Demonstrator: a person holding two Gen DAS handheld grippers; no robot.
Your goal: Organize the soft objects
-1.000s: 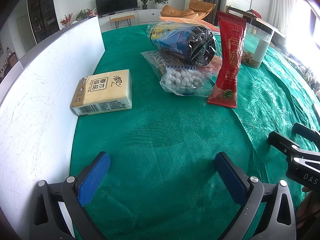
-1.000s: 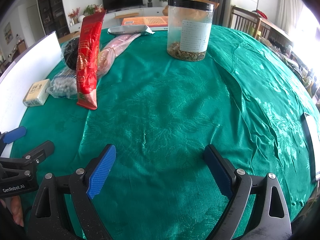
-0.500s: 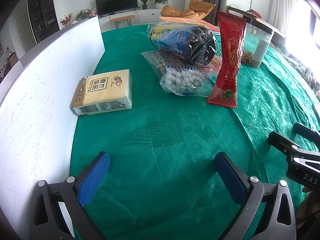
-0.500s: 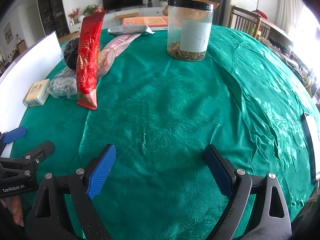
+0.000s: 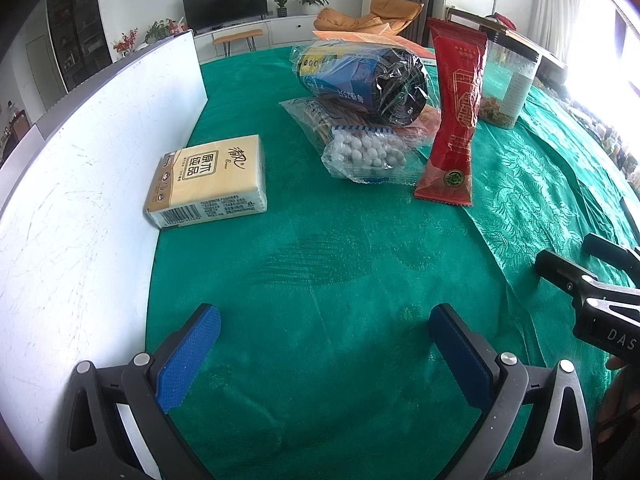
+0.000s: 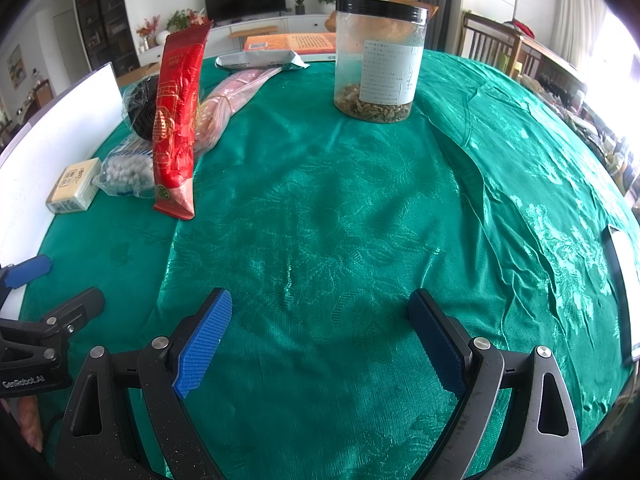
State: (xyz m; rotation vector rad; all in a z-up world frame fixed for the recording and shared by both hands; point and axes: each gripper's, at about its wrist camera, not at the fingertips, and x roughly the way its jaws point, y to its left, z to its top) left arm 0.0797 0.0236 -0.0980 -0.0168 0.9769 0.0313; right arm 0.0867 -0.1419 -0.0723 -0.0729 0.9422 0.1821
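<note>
A yellow tissue pack (image 5: 212, 178) lies flat against the white board (image 5: 80, 184). Right of it sit a clear bag of white cotton swabs (image 5: 370, 156), a blue-and-black roll in plastic wrap (image 5: 368, 80) and an upright red packet (image 5: 454, 120). My left gripper (image 5: 326, 354) hovers open over bare green cloth, well short of them. In the right wrist view the red packet (image 6: 178, 120), swab bag (image 6: 128, 170) and tissue pack (image 6: 74, 190) stand far left. My right gripper (image 6: 320, 338) is open and holds nothing.
A clear jar with a black lid (image 6: 378, 64) stands at the back. A pink bag (image 6: 236, 96), a grey pouch (image 6: 260, 60) and an orange book (image 6: 296, 42) lie behind the pile. A white flat object (image 6: 626, 280) rests at the right table edge.
</note>
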